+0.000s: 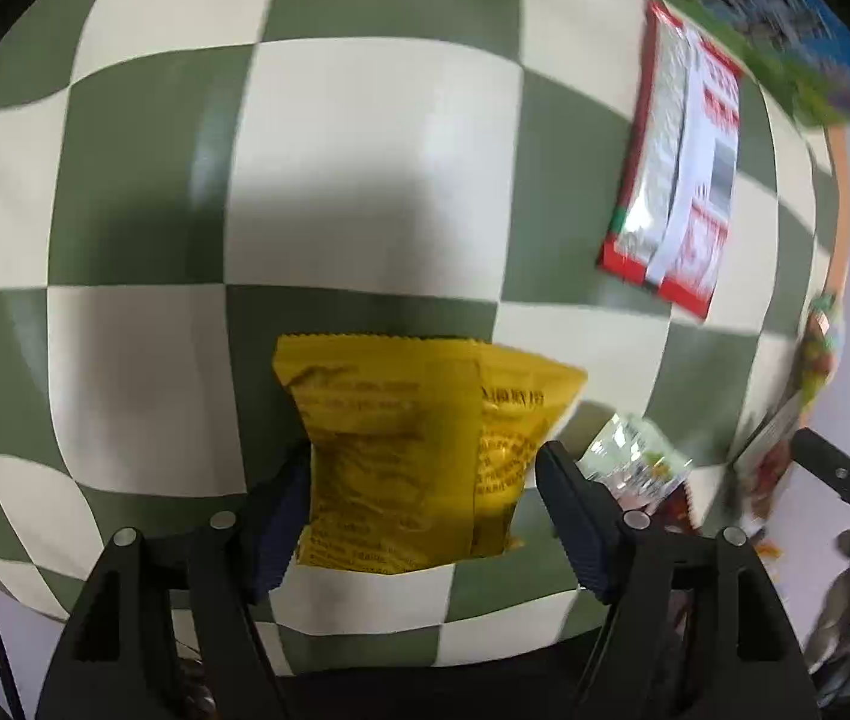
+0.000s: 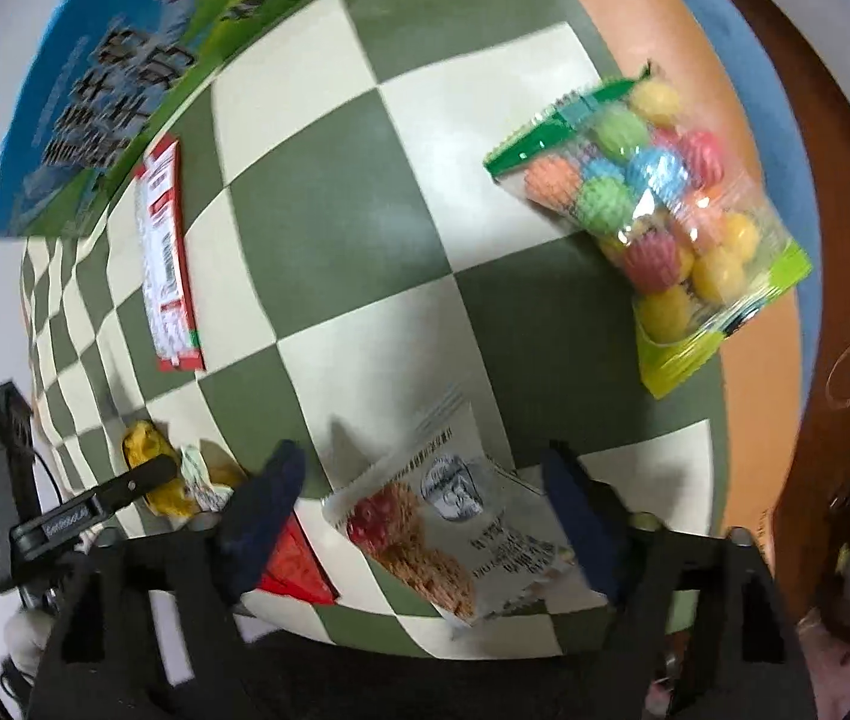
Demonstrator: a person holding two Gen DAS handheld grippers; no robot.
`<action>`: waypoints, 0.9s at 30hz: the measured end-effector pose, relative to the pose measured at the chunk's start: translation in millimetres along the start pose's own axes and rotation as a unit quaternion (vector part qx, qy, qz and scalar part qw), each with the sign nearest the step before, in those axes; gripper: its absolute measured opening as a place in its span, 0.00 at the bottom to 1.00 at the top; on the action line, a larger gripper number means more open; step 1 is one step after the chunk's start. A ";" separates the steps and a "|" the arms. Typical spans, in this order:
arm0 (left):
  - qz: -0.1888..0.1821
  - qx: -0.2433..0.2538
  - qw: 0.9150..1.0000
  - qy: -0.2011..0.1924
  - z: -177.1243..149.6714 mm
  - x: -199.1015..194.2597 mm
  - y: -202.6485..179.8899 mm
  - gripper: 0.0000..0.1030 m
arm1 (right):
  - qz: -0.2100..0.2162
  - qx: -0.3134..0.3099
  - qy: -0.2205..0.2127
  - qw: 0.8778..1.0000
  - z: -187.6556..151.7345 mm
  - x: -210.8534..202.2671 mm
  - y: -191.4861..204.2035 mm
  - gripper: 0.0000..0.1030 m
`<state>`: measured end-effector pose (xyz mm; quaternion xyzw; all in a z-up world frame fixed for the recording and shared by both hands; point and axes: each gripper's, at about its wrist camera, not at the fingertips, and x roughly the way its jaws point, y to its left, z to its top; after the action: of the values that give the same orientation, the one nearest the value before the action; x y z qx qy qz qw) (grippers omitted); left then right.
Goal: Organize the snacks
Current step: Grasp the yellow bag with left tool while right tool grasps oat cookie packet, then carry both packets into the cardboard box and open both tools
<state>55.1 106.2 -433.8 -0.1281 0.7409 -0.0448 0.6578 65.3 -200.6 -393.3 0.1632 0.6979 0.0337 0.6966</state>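
In the left wrist view, a yellow snack packet [image 1: 419, 450] lies on the green and cream checkered cloth [image 1: 365, 180] between the fingers of my left gripper [image 1: 425, 480]; the left pad touches it, the right pad stands a little off it. In the right wrist view, my right gripper [image 2: 419, 480] is open around a white cereal-bar packet [image 2: 460, 516] lying on the cloth [image 2: 365, 240]. The left gripper [image 2: 125, 486] with the yellow packet [image 2: 146, 450] also shows at the left of that view.
A red and white packet [image 1: 676, 168] [image 2: 164, 252] lies further back. A clear bag of coloured candies [image 2: 658, 216] sits at the right. A small green-white packet [image 1: 634, 456] and a red packet [image 2: 296, 564] lie near the front edge. A blue-green poster [image 2: 125, 60] lies at the far edge.
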 end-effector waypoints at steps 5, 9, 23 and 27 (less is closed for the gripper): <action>0.037 0.027 0.999 -0.013 -23.4 11.3 -19.3 0.70 | -0.078 -0.122 0.010 0.989 -15.8 2.0 27.4 0.84; 0.042 0.036 0.998 -0.016 -30.1 10.6 -33.7 0.70 | -0.137 -0.194 0.015 0.971 -26.1 15.7 45.4 0.82; 0.041 0.026 0.998 -0.049 2.1 -12.7 -25.7 0.55 | -0.036 -0.003 0.008 0.999 -13.5 12.0 -1.0 0.79; 0.043 0.030 0.996 -0.067 -7.7 -25.3 -25.2 0.52 | -0.059 -0.009 -0.017 0.998 -20.0 12.6 2.1 0.52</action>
<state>53.4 87.5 -402.5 -0.0791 0.6985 -0.0300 0.7105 46.3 -191.6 -404.3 0.1165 0.6938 -0.0042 0.7106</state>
